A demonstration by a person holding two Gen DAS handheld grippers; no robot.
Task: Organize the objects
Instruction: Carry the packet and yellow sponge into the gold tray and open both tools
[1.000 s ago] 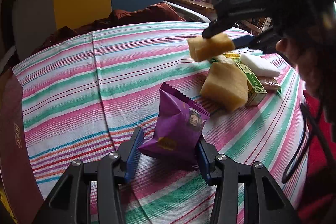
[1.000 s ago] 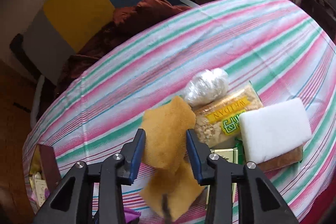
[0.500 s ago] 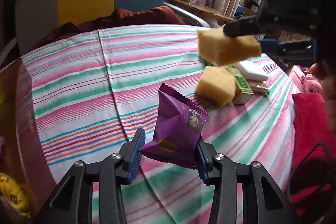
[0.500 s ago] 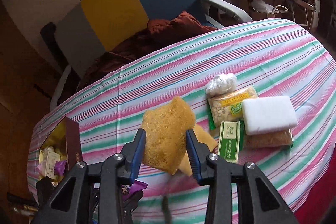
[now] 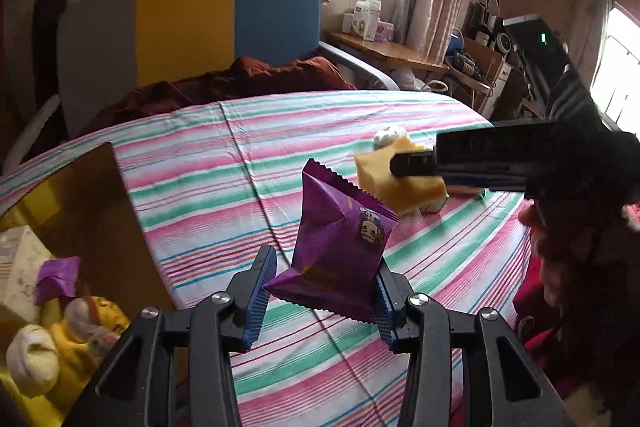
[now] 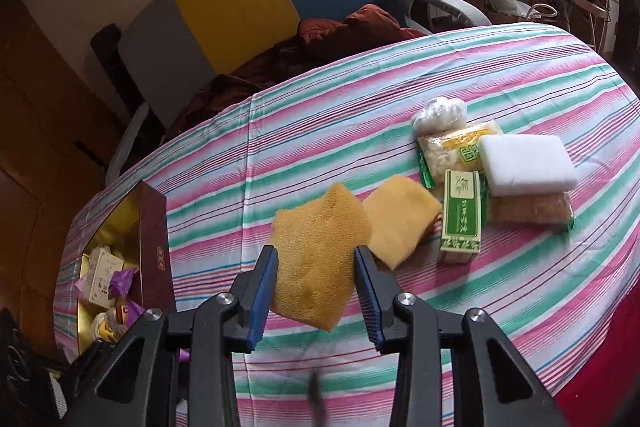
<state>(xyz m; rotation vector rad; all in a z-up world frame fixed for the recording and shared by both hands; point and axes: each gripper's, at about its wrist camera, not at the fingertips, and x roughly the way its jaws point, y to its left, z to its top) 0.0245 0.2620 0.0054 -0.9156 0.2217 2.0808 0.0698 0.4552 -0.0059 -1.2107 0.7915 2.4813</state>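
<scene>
Striped tablecloth [image 5: 248, 163]; left claw [image 5: 322, 291] grips purple packet [image 5: 340, 247].

A purple snack packet [image 5: 340, 247] with crimped, zigzag ends and a small cartoon face stands tilted above the striped tablecloth, clear of it. A yellow sponge [image 6: 320, 259] hangs in the air, slightly angled. A second yellow sponge [image 6: 400, 219] lies flat on the cloth just beside a green and white carton [image 6: 460, 217]. Next to these lie a white foam block [image 6: 526, 165] stacked on a packet of brown grains [image 6: 532, 209], a clear packet of pale flakes [image 6: 450, 147] and a crumpled clear bag [image 6: 440, 113]. At the table's edge an open maroon box [image 6: 154, 247] with a gold lining holds small packets.
</scene>
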